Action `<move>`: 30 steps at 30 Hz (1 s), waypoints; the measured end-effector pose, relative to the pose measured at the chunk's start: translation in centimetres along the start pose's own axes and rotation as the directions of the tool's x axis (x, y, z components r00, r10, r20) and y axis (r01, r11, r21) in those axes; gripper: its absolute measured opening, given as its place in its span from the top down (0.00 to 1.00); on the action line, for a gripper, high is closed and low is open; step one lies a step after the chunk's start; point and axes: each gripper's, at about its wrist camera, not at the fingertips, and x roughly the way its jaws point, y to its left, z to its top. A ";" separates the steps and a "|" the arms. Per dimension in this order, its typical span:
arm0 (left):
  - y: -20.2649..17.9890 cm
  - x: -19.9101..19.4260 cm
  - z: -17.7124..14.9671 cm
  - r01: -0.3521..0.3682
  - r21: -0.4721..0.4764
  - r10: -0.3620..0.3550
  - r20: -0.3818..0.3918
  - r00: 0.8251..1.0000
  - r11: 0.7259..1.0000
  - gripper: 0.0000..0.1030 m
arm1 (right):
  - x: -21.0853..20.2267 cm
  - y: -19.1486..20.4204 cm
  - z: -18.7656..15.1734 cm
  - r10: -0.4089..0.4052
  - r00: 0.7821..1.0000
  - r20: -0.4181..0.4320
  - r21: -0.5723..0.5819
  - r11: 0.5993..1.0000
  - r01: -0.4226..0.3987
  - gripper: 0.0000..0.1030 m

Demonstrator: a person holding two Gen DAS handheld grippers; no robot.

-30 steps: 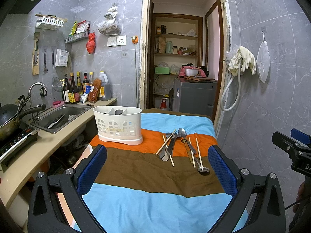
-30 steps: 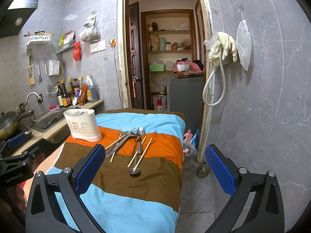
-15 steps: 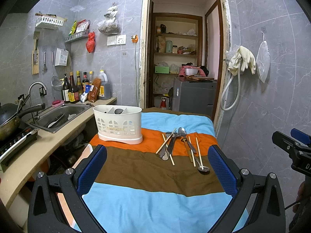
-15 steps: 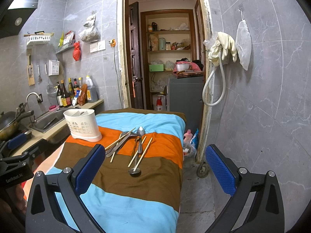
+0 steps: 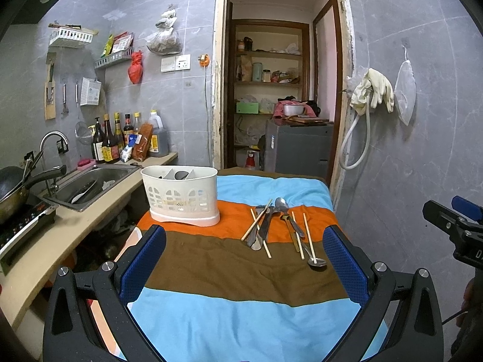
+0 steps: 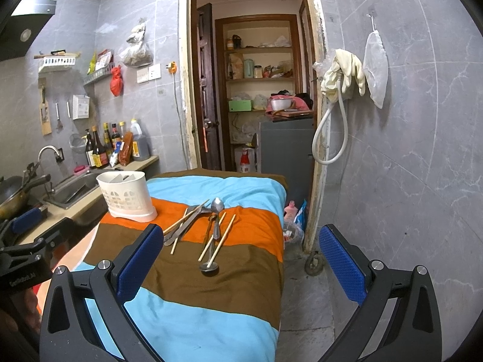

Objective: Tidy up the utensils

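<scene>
A pile of metal spoons and wooden chopsticks (image 5: 279, 229) lies on the orange and brown stripes of the striped tablecloth (image 5: 229, 310); it also shows in the right wrist view (image 6: 205, 232). A white slotted utensil holder (image 5: 182, 196) stands upright to the left of the pile, also in the right wrist view (image 6: 126, 196). My left gripper (image 5: 244, 262) is open and empty, held back above the near part of the table. My right gripper (image 6: 238, 262) is open and empty, over the table's right edge, short of the utensils.
A counter with a steel sink (image 5: 90, 184), a wok (image 5: 12, 190) and sauce bottles (image 5: 120, 138) runs along the left. A grey tiled wall (image 6: 407, 150) and floor gap lie to the right. An open doorway (image 5: 271, 105) with a grey cabinet is behind the table.
</scene>
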 end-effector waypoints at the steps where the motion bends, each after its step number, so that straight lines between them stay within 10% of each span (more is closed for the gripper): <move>1: 0.1 0.1 0.1 0.003 0.004 -0.003 -0.001 1.000 1.000 0.01 | 0.1 0.0 0.0 -0.006 1.000 -0.003 0.001 1.000 0.006 0.00; 30: 2.0 7.7 2.6 0.116 0.078 -0.113 -0.048 0.992 0.990 0.01 | 4.1 0.0 0.5 -0.153 0.986 -0.069 0.044 0.987 0.157 0.00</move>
